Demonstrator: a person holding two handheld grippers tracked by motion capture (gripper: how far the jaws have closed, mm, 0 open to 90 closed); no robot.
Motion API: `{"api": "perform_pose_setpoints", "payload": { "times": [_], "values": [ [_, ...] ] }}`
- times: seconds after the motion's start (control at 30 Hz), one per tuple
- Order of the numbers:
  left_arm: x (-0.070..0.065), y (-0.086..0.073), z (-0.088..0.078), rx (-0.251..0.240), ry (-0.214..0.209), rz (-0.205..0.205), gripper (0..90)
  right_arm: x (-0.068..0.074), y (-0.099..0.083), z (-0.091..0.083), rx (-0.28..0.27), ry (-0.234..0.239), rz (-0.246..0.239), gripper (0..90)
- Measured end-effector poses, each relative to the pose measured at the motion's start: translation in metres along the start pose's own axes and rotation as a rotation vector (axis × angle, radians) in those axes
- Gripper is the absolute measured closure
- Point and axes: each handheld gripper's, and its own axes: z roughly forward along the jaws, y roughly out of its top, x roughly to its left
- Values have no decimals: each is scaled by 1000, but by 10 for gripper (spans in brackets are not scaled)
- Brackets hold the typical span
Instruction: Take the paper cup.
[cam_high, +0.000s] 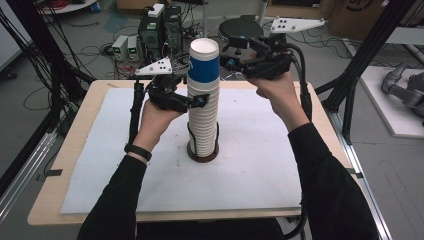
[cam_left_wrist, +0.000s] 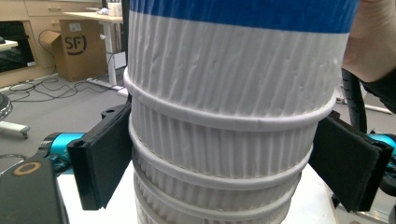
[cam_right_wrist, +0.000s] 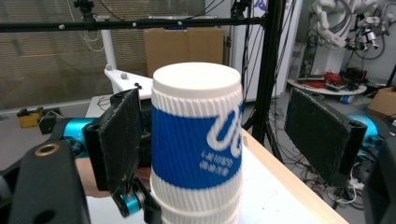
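Stack of ribbed white paper cups (cam_high: 203, 125), upright on a dark base at the centre of the tabletop (cam_high: 260, 165). The left gripper (cam_high: 192, 101) clamps its fingers (cam_left_wrist: 100, 163) on the stack's upper part. The right gripper (cam_high: 231, 62) is beside the blue-banded top cup (cam_high: 204, 62), fingers (cam_right_wrist: 317, 135) spread, one side well clear of it.

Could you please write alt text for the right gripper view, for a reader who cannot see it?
A top paper cup, white and ribbed with a blue band and white lettering, stands between the right gripper's two black jaws; the right-hand jaw is clearly off it, and contact at the left-hand one cannot be told. The cup sits on a stack of cups above a white mat.
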Motion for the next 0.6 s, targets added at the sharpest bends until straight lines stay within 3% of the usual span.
{"api": "perform_pose_setpoints", "payload": {
  "times": [0.3,0.6],
  "values": [
    [1,0,0,0,-3,4,124,0,8,18,-9,16,24,196],
    [1,0,0,4,-2,3,124,2,12,34,26,17,33,197]
  ]
}}
